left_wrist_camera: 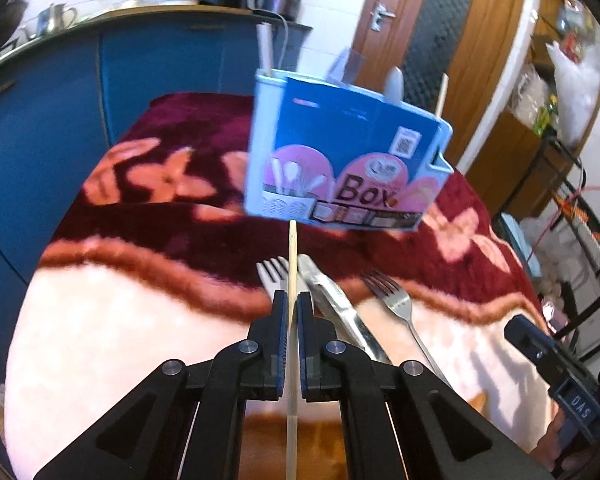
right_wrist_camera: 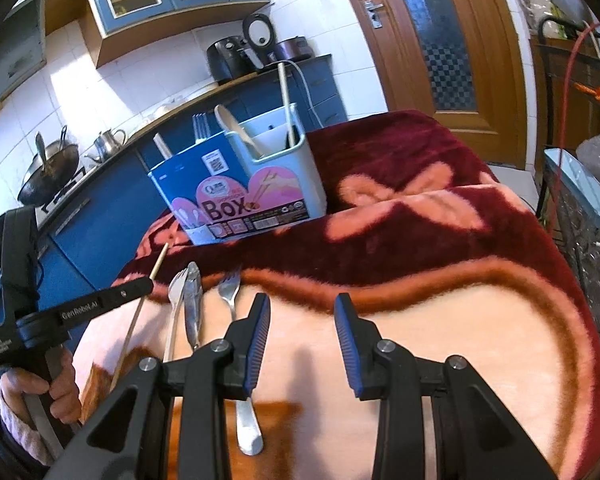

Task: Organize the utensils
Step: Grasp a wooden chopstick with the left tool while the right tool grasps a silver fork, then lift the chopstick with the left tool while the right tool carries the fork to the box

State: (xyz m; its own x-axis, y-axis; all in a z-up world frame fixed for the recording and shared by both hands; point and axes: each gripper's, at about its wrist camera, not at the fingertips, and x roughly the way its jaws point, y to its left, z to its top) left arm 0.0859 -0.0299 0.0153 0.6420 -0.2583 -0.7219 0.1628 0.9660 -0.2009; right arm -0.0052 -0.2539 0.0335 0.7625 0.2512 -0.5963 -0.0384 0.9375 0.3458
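Note:
My left gripper (left_wrist_camera: 293, 300) is shut on a thin wooden chopstick (left_wrist_camera: 292, 248) that runs straight between its pads and points at the blue utensil box (left_wrist_camera: 340, 160). Just right of it on the blanket lie a white plastic fork (left_wrist_camera: 271, 272), a metal knife (left_wrist_camera: 332, 300) and a metal fork (left_wrist_camera: 396, 296). In the right wrist view the left gripper (right_wrist_camera: 146, 282) grips the chopstick (right_wrist_camera: 158, 264) at the left. My right gripper (right_wrist_camera: 302, 308) hangs open over the pale blanket, with nothing between its fingers. The box (right_wrist_camera: 240, 192) holds a chopstick, a wooden spoon and forks.
A maroon and pink floral blanket (right_wrist_camera: 420, 320) covers the table. Blue cabinets (left_wrist_camera: 160, 72) and a counter with appliances stand behind. A wooden door (right_wrist_camera: 440, 40) is at the back right and a metal rack (left_wrist_camera: 580, 220) stands beside the table. A hand (right_wrist_camera: 60, 392) holds the left gripper's handle.

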